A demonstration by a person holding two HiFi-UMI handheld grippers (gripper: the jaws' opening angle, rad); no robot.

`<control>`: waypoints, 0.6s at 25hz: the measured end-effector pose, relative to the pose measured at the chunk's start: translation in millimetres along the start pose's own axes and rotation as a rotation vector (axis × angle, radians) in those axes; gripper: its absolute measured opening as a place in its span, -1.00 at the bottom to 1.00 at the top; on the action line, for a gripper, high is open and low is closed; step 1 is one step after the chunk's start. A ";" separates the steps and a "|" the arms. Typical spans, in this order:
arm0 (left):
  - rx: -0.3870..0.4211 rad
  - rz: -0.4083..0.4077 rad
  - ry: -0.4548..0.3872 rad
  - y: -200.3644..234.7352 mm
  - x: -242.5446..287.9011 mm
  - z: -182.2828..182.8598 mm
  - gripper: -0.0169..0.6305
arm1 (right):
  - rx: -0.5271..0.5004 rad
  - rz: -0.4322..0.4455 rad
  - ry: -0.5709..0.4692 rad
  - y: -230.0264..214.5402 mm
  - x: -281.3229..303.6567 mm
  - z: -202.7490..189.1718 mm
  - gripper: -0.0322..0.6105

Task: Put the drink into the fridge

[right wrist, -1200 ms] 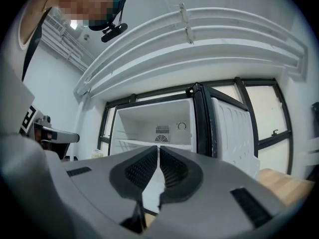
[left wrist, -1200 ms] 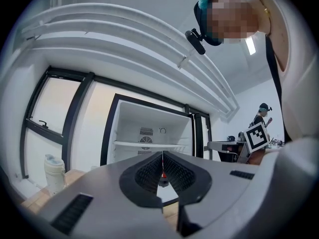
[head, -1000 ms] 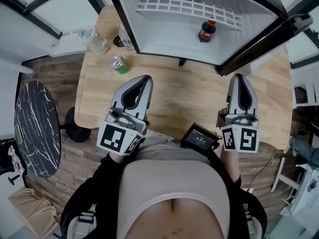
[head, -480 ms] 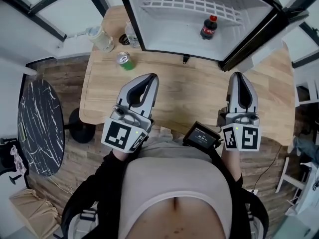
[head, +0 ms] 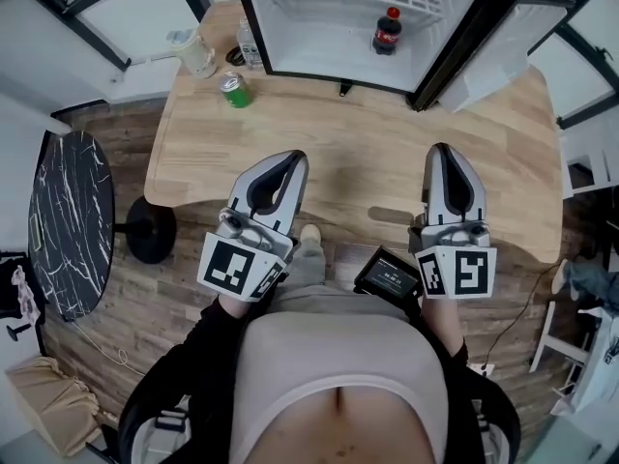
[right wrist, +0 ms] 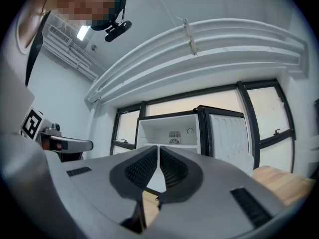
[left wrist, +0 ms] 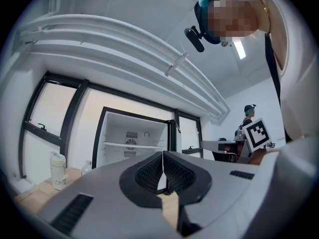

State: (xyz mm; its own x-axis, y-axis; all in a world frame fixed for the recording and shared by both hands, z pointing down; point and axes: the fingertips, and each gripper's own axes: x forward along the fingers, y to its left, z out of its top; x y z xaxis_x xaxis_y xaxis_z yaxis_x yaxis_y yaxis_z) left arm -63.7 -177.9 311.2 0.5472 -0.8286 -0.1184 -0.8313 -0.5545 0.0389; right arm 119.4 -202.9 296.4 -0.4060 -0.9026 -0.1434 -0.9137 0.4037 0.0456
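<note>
Drink (head: 387, 29), where is it?
Upright on the white floor inside the fridge (head: 309, 37), toward its right side. The door (head: 493, 51) hangs open at the right.

What else is around?
A green can (head: 233, 89) on the tabletop (head: 338, 143), just outside the fridge's left front corner. A clear bottle (head: 248, 44) and a pale cup (head: 198, 56) stand beyond it.

And the grippers?
Both are well apart from the drink, over the tabletop's near edge, close to the person's body. The left gripper (head: 290, 157) has its jaws together, with nothing between them. The right gripper (head: 442, 149) is the same: jaws together, empty.
</note>
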 end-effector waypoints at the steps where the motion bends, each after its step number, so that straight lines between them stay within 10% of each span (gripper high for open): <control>1: -0.001 0.001 0.000 -9.3 -5.2 0.1 -0.92 | 0.003 0.006 0.003 1.9 -10.6 0.7 -0.78; 15: -0.008 0.004 -0.009 -102.0 -79.2 14.9 -0.92 | 0.026 0.055 0.011 32.3 -120.7 26.2 -0.79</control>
State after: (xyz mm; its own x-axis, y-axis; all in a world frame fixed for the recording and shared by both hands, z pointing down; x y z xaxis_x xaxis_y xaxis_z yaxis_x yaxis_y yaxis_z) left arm -23.7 -54.5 301.8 0.5426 -0.8303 -0.1275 -0.8328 -0.5516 0.0478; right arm 139.3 -76.9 289.3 -0.4559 -0.8805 -0.1302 -0.8893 0.4564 0.0274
